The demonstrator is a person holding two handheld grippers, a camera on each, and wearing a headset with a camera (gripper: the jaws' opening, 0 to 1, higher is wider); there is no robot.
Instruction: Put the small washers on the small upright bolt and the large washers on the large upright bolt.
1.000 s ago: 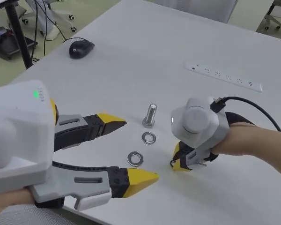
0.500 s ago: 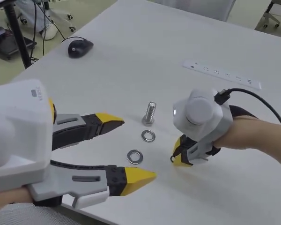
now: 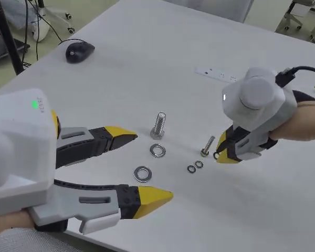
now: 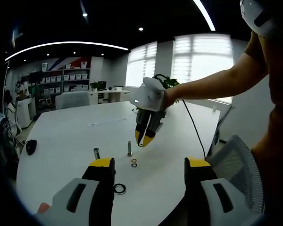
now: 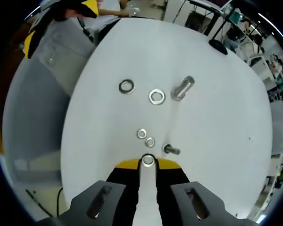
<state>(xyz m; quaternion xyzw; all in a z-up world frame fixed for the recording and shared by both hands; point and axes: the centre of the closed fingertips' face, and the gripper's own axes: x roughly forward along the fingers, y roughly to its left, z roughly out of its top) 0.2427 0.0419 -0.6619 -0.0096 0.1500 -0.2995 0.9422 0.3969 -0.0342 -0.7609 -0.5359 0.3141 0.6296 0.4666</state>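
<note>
Right gripper (image 3: pixel 223 156) higher, washer (image 5: pixel 148 160) in jaws

Bright, even light on the white table (image 3: pixel 147 63), shadows soft. The windows (image 4: pixel 198 56) glare, and both gripper views bend at the edges.

The big bolt (image 3: pixel 158 126) stands on the table (image 3: pixel 147 79), left of the small bolt (image 3: pixel 207 146). Two big washers (image 3: pixel 157 150) lie in front of it, and two small washers (image 3: pixel 199 165) by the small bolt.

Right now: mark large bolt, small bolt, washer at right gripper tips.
large bolt (image 3: pixel 159 125): head view, threaded shank.
small bolt (image 3: pixel 208 145): head view, mid shank.
washer (image 5: pixel 148 156): right gripper view, upper rim.
</note>
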